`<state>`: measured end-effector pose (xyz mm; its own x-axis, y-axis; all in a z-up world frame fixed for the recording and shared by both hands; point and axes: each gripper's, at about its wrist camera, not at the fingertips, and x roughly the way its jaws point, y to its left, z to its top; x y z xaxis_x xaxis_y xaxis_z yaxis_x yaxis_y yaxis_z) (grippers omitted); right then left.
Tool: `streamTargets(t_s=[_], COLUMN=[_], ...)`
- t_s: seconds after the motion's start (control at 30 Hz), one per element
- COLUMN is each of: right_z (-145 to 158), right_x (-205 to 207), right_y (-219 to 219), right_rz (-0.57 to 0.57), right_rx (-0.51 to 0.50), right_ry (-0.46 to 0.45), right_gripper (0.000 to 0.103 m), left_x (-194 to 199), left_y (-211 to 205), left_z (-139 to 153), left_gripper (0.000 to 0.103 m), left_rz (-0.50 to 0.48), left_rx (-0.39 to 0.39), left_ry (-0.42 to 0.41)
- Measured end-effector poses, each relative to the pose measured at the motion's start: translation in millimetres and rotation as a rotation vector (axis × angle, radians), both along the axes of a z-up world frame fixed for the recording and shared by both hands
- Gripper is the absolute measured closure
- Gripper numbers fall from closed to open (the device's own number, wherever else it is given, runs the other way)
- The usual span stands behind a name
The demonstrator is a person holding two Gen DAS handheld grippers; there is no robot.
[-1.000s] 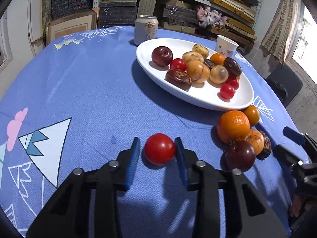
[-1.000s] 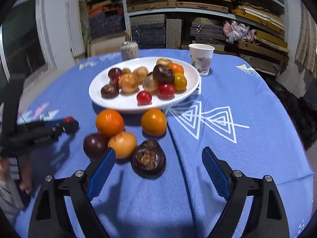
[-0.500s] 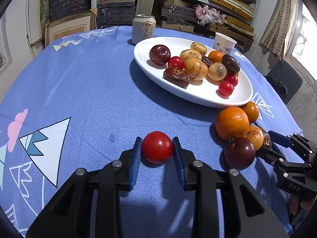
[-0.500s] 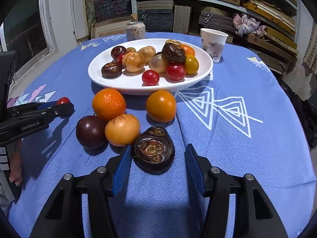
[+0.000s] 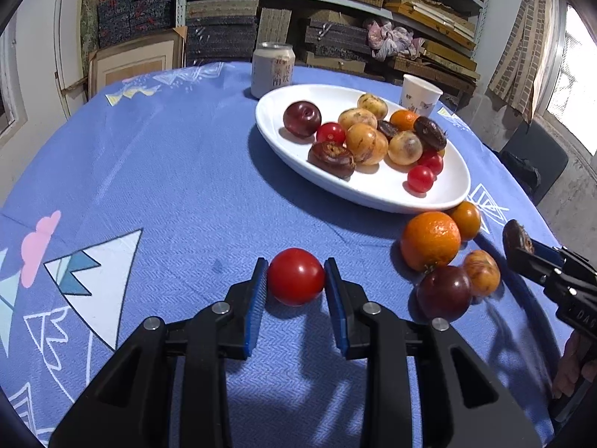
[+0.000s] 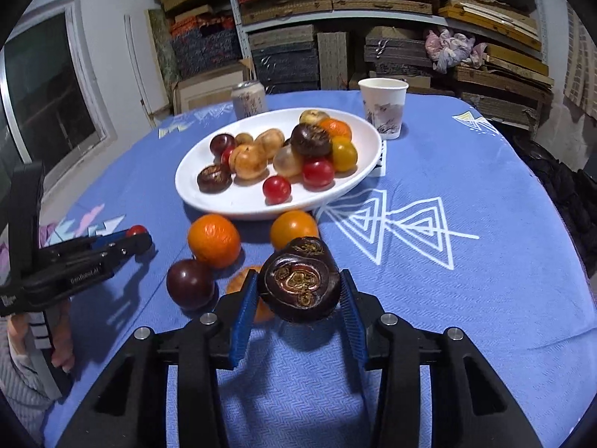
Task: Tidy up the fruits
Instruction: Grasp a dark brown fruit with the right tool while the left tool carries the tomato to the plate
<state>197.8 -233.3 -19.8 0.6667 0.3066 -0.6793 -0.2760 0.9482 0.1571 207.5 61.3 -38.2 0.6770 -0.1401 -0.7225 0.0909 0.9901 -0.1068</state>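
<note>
We have both grippers loaded. The left gripper is clamped on the red tomato, blue pads touching it on both sides, low centre of the left wrist frame; the tomato sits at tablecloth level, and we can't tell whether it is off the cloth. In the right wrist view the same gripper shows at the left edge with the tomato at its tip.

The right gripper has just been closing and now grips the dark brown fruit, pads pressed on either side, centre-bottom of the right wrist frame. The fruit looks raised off the blue tablecloth, with a shadow under it. In the left wrist view it sits at the right edge, fruit at the fingertips.

Loose fruit on the cloth, just in front of the white plate: a large orange, a smaller orange fruit, a dark plum, and a yellow-orange fruit mostly hidden behind the right gripper's left finger in its own view. The first three are touching or just beside each other.

The plate holds a pile of mixed fruit: plum, cherry tomatoes, yellow-brown fruits, dark brown ones, an orange. Behind the plate, upper centre, stand a can and a paper cup, the cup just beside the rim.

A person's hand holds the left gripper's handle, lower left of the right wrist frame.
</note>
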Motion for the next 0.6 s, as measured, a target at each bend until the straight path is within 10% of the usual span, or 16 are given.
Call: streamTargets(t_s=[0.6], right_z=[46.5], right_x=[80.1], right_y=[49.0], right_rz=[0.105], right_rx=[-0.002], right_ry=[-0.05], right_gripper=[0.059], left_x=[106.2], left_y=[-20.8], left_z=[70.6], left_gripper=[0.073], left_rz=[0.015], left_rx=[-0.034], left_ry=[-0.07])
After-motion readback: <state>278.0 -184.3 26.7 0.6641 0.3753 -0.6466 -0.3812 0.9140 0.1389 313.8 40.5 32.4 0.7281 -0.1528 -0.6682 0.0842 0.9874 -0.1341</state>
